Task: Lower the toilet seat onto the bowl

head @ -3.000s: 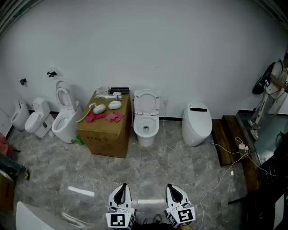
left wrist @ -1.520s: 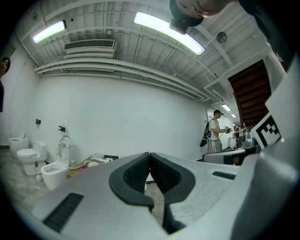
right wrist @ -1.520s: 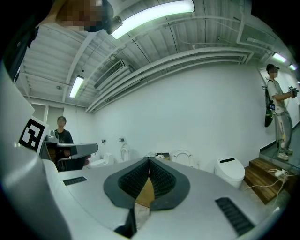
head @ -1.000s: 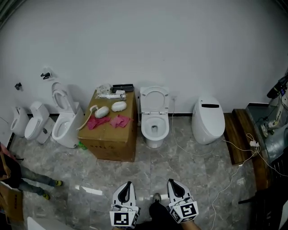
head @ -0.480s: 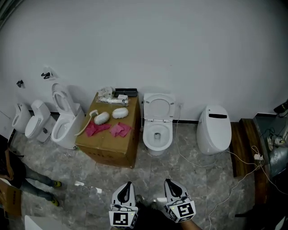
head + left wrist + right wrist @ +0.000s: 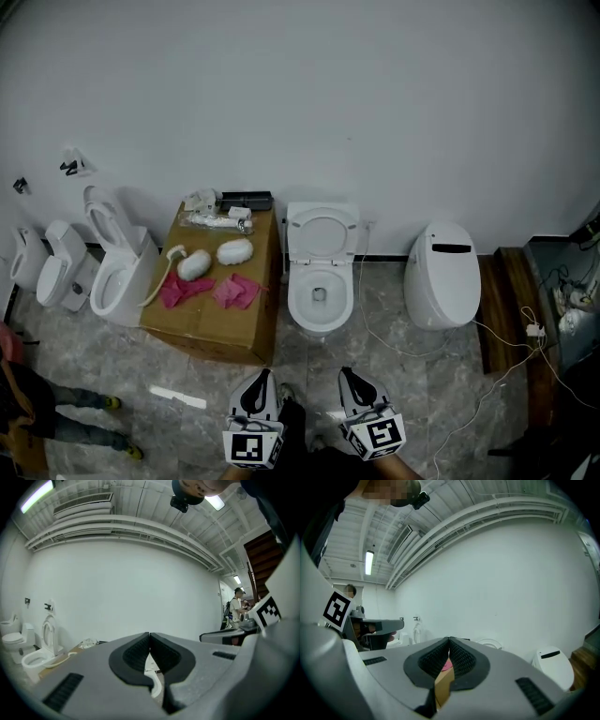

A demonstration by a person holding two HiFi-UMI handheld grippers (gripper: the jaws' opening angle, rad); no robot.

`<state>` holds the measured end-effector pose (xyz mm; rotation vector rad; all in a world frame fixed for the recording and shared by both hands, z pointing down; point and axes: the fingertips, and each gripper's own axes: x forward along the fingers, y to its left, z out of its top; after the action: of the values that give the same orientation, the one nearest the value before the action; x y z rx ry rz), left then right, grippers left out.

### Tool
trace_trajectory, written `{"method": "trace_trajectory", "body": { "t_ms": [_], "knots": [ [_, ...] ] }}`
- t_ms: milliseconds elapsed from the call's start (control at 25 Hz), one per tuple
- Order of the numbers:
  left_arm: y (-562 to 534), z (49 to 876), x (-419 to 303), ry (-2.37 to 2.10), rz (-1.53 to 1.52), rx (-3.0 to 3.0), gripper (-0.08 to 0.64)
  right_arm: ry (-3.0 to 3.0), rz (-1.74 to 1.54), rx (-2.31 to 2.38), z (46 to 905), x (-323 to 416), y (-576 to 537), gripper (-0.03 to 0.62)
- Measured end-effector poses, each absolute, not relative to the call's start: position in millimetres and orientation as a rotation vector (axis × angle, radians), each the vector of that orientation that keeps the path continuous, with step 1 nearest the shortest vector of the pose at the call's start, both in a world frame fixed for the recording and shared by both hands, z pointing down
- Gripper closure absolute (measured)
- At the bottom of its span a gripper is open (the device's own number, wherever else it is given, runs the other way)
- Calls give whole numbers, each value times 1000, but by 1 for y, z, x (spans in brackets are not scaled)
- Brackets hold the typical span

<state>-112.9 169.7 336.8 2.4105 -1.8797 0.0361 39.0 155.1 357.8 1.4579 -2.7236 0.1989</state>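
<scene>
A white toilet stands against the wall, straight ahead of me in the head view. Its seat and lid are raised and lean back toward the wall, leaving the bowl uncovered. My left gripper and right gripper are low in the head view, side by side and well short of the toilet. Both are shut with nothing between the pads. In the left gripper view the left gripper has its jaws touching, and in the right gripper view the right gripper is likewise closed and empty.
A cardboard box with pink cloths and white parts stands left of the toilet. Further left are more toilets. A closed smart toilet sits to the right, with cables on the floor and a wooden platform. A person is at lower left.
The toilet row has come closer in the head view and shifted a little. Both grippers stay shut and low in the frame. The person at the left has moved.
</scene>
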Motion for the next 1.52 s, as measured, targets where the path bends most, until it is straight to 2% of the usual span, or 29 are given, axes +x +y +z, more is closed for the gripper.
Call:
{"method": "trace_trajectory", "body": {
  "t_ms": [320,760,1160,1520],
  "knots": [
    [44,333,-141,-1806,57,2497,551,-2657,187,1519,359,14,39,566],
    [-76,356,-164,-1725,143,2466,551,-2606,229,1539,379,-7,-76,566],
    [-204,380,-142,-1727,246,2484,551,-2598,260,1403,407,4,-207,566],
    [-313,432,-106,-1606,456,2494,551,-2522,262,1219,448,29,-329,566]
  ]
}}
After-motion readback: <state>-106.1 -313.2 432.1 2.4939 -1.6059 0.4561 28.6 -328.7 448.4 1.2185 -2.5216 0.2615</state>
